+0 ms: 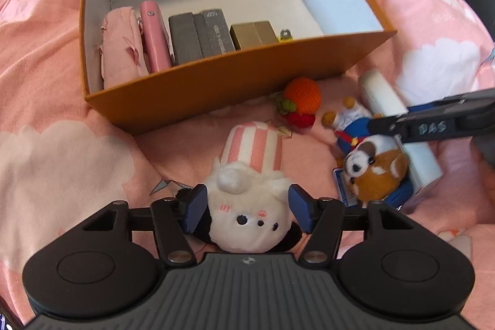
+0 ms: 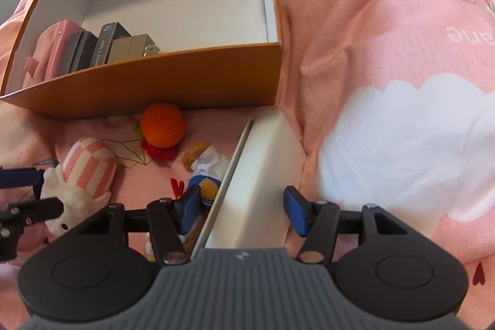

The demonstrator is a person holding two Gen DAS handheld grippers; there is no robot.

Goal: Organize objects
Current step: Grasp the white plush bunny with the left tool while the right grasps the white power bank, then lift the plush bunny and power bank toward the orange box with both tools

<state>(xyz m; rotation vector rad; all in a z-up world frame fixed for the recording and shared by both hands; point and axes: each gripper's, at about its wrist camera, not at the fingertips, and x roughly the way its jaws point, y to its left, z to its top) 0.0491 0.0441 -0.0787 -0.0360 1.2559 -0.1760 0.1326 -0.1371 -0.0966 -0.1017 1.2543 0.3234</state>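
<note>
The left claw [image 1: 247, 211] is spread wide, its blue pads on either side of a white plush bunny's [image 1: 247, 206] head at lower centre, not pressing it. The right claw [image 2: 241, 211] is likewise released, straddling a white box [image 2: 263, 175] lying on the pink bedspread [image 2: 386, 36]. Just left of that box lie a duck plush [image 2: 207, 163] and a crocheted orange [image 2: 162, 124]. The orange cardboard box [image 1: 216, 82] fills the upper left, with pink pouches and grey cases lined along its near wall.
</note>
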